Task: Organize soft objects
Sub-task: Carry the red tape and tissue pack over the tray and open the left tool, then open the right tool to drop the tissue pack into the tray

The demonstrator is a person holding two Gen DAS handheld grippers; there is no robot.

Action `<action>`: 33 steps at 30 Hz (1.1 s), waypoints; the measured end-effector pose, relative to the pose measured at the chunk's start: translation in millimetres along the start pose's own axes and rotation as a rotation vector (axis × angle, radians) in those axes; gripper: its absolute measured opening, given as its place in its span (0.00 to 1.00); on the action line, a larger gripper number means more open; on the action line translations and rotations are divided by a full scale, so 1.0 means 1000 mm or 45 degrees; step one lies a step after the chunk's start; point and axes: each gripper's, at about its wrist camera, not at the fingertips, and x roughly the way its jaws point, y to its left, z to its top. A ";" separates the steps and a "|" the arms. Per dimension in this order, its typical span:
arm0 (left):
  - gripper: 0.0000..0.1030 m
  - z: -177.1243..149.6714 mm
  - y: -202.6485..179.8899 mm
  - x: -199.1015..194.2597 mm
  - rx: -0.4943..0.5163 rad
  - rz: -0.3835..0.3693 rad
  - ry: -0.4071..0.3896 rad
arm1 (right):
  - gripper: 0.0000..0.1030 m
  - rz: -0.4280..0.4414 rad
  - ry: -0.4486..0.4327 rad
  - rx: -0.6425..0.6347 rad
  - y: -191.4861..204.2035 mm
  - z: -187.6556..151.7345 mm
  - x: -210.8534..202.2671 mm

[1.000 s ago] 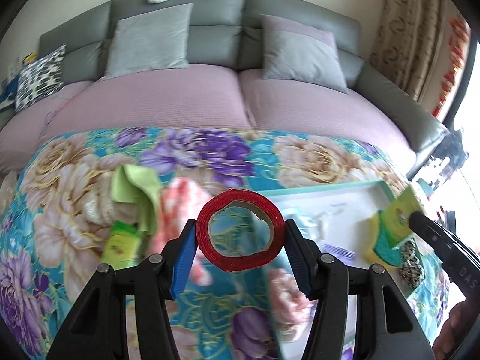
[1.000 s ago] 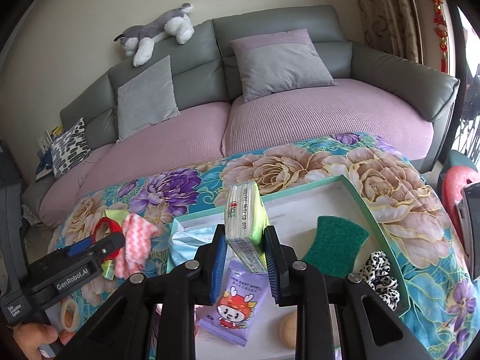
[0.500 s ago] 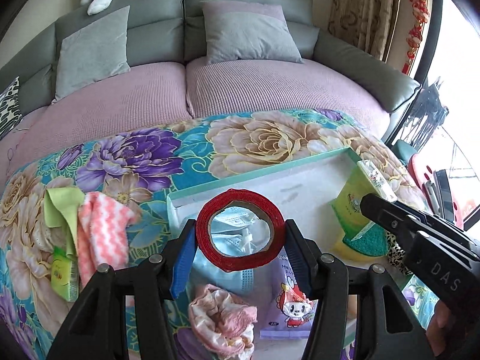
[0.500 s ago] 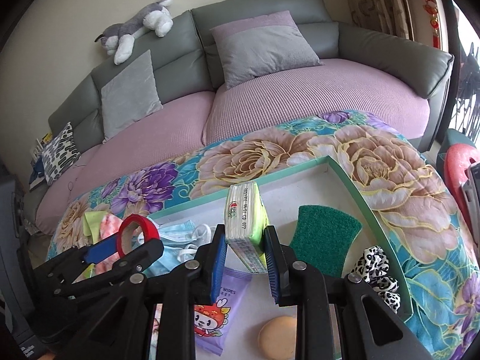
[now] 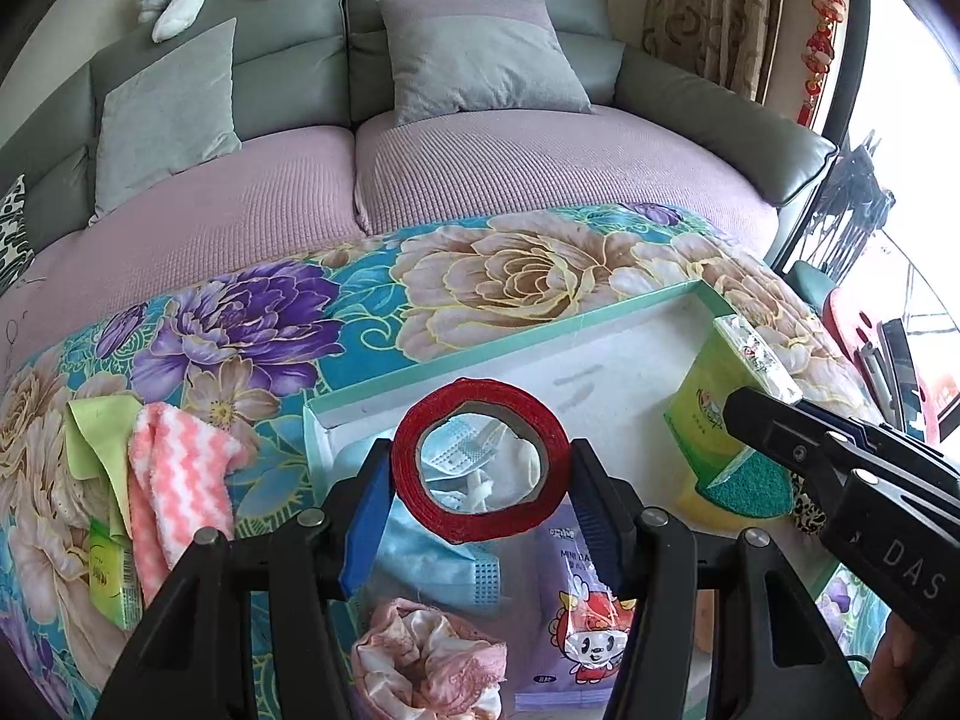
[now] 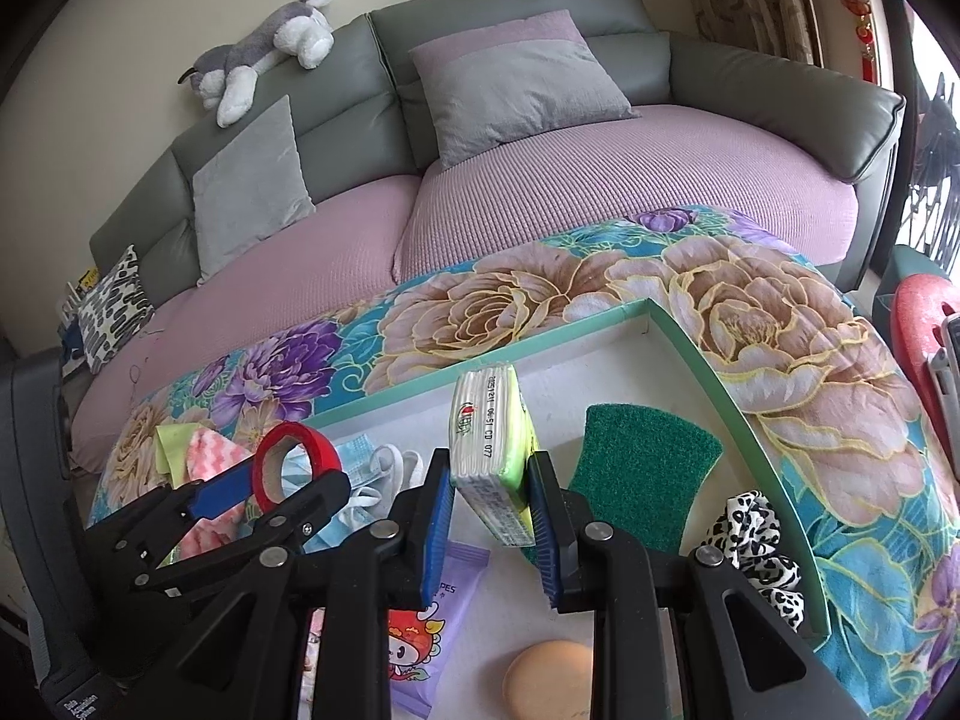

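Partly complete: the tray (image 6: 690, 354) holds several items, the left tongs (image 5: 477, 483) pinch the red tape roll (image 5: 480, 462) and the right tongs (image 6: 489, 483) pinch the tissue pack (image 6: 489, 426) above it, while the pink cloth (image 5: 174, 480) remains outside on the bench (image 5: 252, 324).

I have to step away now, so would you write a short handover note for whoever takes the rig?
Left gripper: shut on the red tape roll, above the tray's left end.
Right gripper: shut on the tissue pack, above the tray.
In the tray: face mask, wipes packet, green sponge, leopard scrunchie, round puff.
Left: release both items; pink cloth and green cloth lie outside on the tablecloth.
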 end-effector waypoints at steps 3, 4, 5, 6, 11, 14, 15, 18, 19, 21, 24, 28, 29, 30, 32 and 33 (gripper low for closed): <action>0.58 0.000 -0.001 -0.001 0.002 0.002 0.011 | 0.26 0.001 0.004 -0.001 0.000 0.000 0.000; 0.58 0.000 0.000 -0.001 0.002 0.000 0.016 | 0.26 -0.001 0.004 -0.001 0.000 0.000 0.000; 0.59 0.000 0.000 -0.002 0.004 -0.001 0.018 | 0.26 -0.003 0.006 -0.002 0.000 0.000 0.000; 0.61 0.000 0.000 -0.002 0.008 -0.001 0.021 | 0.26 -0.005 0.008 -0.004 0.000 -0.001 0.000; 0.68 0.000 0.008 -0.009 -0.002 0.010 0.024 | 0.26 -0.013 0.019 -0.015 0.001 -0.002 0.002; 0.69 0.000 0.017 -0.017 -0.033 0.023 0.015 | 0.29 -0.030 0.031 -0.029 0.003 -0.003 0.004; 0.69 0.000 0.020 -0.020 -0.041 0.034 0.009 | 0.29 -0.034 0.035 -0.033 0.003 -0.003 0.004; 0.71 -0.002 0.030 -0.025 -0.065 0.078 0.008 | 0.33 -0.052 0.043 -0.038 0.003 -0.003 0.004; 0.73 -0.003 0.033 -0.025 -0.075 0.094 0.008 | 0.39 -0.061 0.041 -0.034 0.003 -0.004 0.003; 0.90 -0.005 0.041 -0.027 -0.101 0.131 0.008 | 0.57 -0.088 0.042 -0.035 0.002 -0.004 0.002; 0.91 -0.009 0.056 -0.030 -0.148 0.175 -0.001 | 0.68 -0.138 0.040 -0.058 0.003 -0.004 0.001; 0.91 -0.016 0.079 -0.036 -0.224 0.242 -0.016 | 0.74 -0.203 0.056 -0.096 0.006 -0.007 0.003; 0.91 -0.017 0.085 -0.038 -0.245 0.261 -0.019 | 0.74 -0.210 0.061 -0.102 0.006 -0.007 0.003; 0.91 -0.019 0.092 -0.040 -0.265 0.279 -0.023 | 0.74 -0.215 0.067 -0.108 0.007 -0.008 0.003; 0.91 -0.023 0.103 -0.044 -0.302 0.313 -0.028 | 0.75 -0.226 0.074 -0.121 0.008 -0.010 0.004; 0.91 -0.025 0.108 -0.045 -0.319 0.330 -0.031 | 0.75 -0.234 0.074 -0.129 0.009 -0.010 0.004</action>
